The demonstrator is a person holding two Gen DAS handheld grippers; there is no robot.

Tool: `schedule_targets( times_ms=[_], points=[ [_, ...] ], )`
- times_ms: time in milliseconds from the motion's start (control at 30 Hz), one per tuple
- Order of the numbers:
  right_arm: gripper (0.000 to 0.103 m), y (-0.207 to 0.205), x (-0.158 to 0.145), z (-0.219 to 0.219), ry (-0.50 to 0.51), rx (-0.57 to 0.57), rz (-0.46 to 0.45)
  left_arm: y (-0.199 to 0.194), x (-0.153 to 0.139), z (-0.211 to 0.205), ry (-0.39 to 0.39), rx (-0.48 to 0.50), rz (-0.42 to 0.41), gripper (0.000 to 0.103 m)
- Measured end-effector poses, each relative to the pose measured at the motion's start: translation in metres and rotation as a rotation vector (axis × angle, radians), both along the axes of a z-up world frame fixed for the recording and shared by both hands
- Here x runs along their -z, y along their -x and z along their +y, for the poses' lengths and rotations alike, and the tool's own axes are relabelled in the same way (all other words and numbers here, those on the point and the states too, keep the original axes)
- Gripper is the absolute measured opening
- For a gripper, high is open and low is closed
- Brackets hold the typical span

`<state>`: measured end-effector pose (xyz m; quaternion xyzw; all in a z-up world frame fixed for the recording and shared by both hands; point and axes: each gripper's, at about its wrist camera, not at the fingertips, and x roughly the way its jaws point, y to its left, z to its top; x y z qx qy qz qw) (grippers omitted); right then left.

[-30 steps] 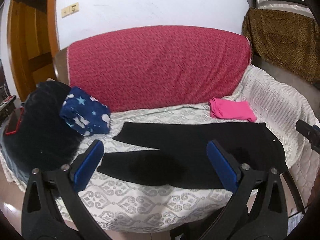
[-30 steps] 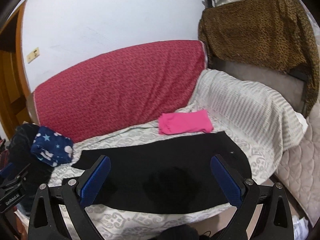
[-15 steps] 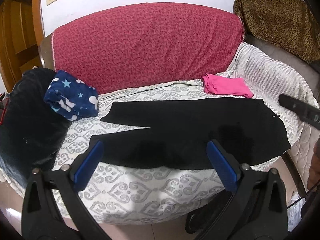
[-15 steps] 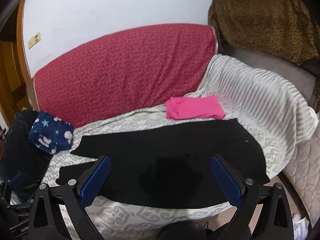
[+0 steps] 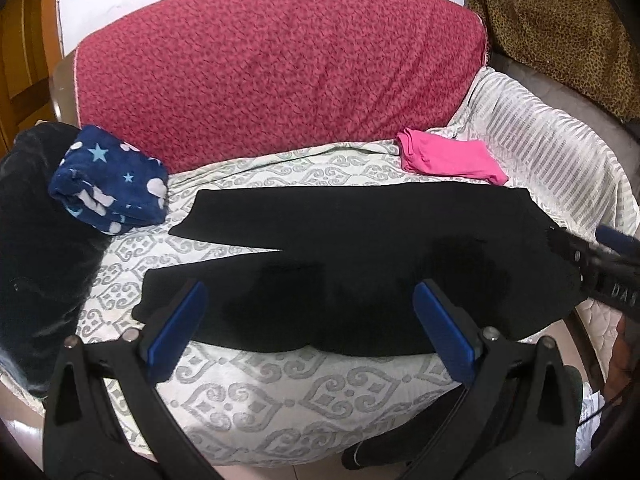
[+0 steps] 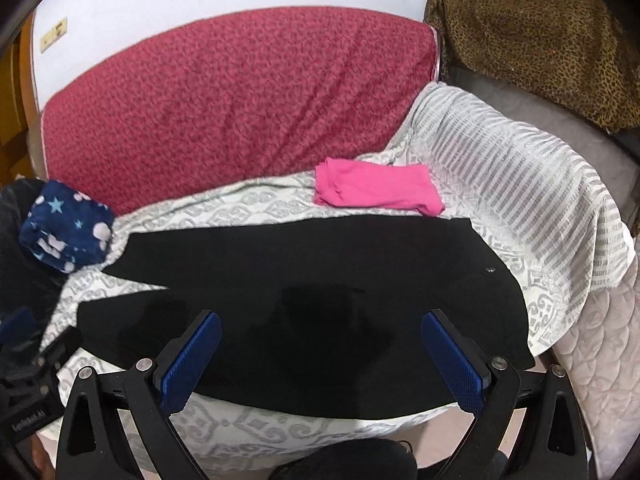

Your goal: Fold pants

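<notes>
Black pants (image 5: 352, 256) lie flat on the patterned sofa seat, waist to the right, two legs spread to the left; they also show in the right wrist view (image 6: 304, 300). My left gripper (image 5: 308, 328) is open and empty, hovering over the near leg and front edge. My right gripper (image 6: 320, 360) is open and empty above the pants' front edge near the waist side. The right gripper's body shows at the right edge of the left wrist view (image 5: 600, 268).
A folded pink garment (image 5: 448, 156) lies behind the waist. A blue star-print bundle (image 5: 108, 184) and a dark heap (image 5: 36, 240) sit at the left. A red backrest (image 5: 280, 72) stands behind, and a striped cover (image 6: 520, 184) drapes the right arm.
Both grippers have moved closer to and lower over the pants, which now fill more of each view. The pants have not moved. Both stay open.
</notes>
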<state>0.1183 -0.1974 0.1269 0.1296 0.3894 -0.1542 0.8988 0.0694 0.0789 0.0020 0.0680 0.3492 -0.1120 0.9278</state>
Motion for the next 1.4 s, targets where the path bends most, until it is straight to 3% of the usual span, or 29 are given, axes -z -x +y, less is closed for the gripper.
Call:
schedule_targets(
  times_ms=[133,400,533,767,900,967,1100,1233,1400],
  points=[
    [0.102,-0.007,0.008,-0.002,0.003,0.0,0.045,-0.011,0.005,-0.001,0.004,-0.012,-0.003,0.103],
    [0.102,-0.011,0.019,-0.002,-0.056,-0.038,0.028,-0.02,0.026,0.0,-0.015,-0.017,0.058,0.103],
    [0.102,-0.016,0.025,0.0,-0.103,-0.055,0.051,-0.019,0.027,0.002,-0.013,-0.032,0.062,0.102],
    [0.101,-0.014,0.025,0.002,-0.098,-0.057,0.058,-0.015,0.026,0.004,-0.008,-0.043,0.058,0.102],
    [0.088,-0.01,0.024,0.001,-0.089,-0.059,0.052,-0.014,0.027,0.004,-0.013,-0.044,0.06,0.103],
    [0.076,-0.009,0.027,-0.004,-0.113,-0.067,0.052,-0.013,0.03,0.004,-0.017,-0.049,0.065,0.102],
    [0.071,0.004,0.046,-0.036,-0.306,-0.07,0.017,-0.022,0.048,0.021,-0.003,-0.1,0.136,0.102],
    [0.07,0.029,0.071,-0.084,-0.394,0.04,0.006,-0.034,0.077,0.066,0.093,-0.206,0.232,0.102],
    [0.048,0.064,0.097,-0.149,-0.527,0.155,-0.019,-0.045,0.107,0.114,0.2,-0.316,0.311,0.102]
  ],
)
